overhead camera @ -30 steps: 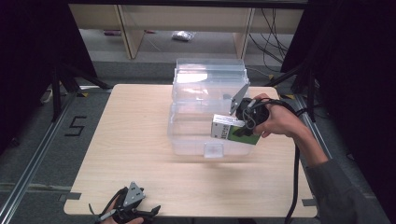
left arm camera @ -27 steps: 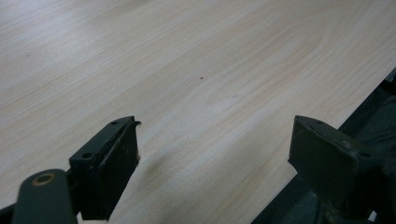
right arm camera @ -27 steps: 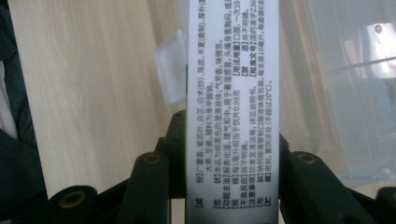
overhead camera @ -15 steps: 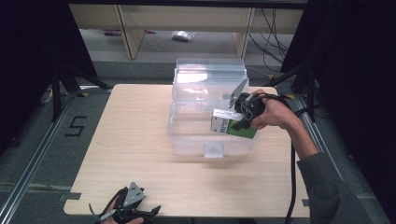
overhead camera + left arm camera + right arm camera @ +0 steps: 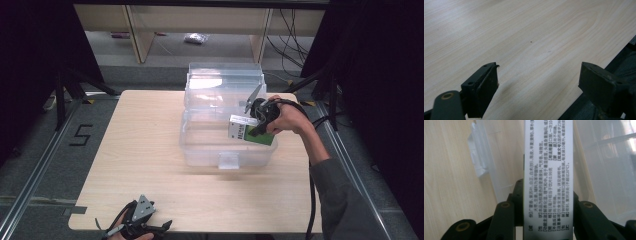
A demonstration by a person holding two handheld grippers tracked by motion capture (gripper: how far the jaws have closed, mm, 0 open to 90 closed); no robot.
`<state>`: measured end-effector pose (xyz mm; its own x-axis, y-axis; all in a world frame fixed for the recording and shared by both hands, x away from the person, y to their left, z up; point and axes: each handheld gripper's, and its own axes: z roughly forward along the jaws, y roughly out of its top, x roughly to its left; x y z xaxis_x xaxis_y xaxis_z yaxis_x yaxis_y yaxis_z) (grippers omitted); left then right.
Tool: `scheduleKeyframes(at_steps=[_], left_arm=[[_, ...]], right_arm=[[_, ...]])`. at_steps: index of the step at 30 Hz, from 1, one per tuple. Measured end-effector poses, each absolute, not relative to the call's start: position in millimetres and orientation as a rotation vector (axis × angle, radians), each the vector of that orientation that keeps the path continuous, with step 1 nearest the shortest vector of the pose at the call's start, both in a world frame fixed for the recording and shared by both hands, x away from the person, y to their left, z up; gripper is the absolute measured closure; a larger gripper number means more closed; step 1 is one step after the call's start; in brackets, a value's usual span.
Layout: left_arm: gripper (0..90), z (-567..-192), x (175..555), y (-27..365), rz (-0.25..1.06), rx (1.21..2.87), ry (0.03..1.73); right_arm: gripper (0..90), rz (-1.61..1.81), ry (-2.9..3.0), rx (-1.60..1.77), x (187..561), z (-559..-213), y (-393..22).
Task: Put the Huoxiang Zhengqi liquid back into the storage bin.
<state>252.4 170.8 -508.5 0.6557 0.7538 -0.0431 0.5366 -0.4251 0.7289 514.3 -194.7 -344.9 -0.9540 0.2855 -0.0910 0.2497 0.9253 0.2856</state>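
My fixed high camera looks forward and down over the near edge of the light wooden tabletop [image 5: 150,165], taking in all four corners from well back. My left gripper camera sits low and close over bare wood by the near left corner. My right gripper camera looks closely along its jaws at the clear plastic storage box [image 5: 604,170], which the high view shares.
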Motion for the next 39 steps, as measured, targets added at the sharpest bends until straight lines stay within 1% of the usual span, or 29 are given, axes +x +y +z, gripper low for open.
scheduleKeyframes(at_steps=[3,22,39], left_arm=[[15.2,-508,253,172,0.385,2.156,0.992],[15.2,-508,253,172,0.388,2.154,0.988],[15.2,-508,252,171,0.379,2.149,0.988]], right_arm=[[64.9,0.427,2.960,0.409,516,-348,-195],[64.9,0.399,3.005,0.422,525,-380,-199],[64.7,0.385,3.019,0.401,525,-390,-199]])
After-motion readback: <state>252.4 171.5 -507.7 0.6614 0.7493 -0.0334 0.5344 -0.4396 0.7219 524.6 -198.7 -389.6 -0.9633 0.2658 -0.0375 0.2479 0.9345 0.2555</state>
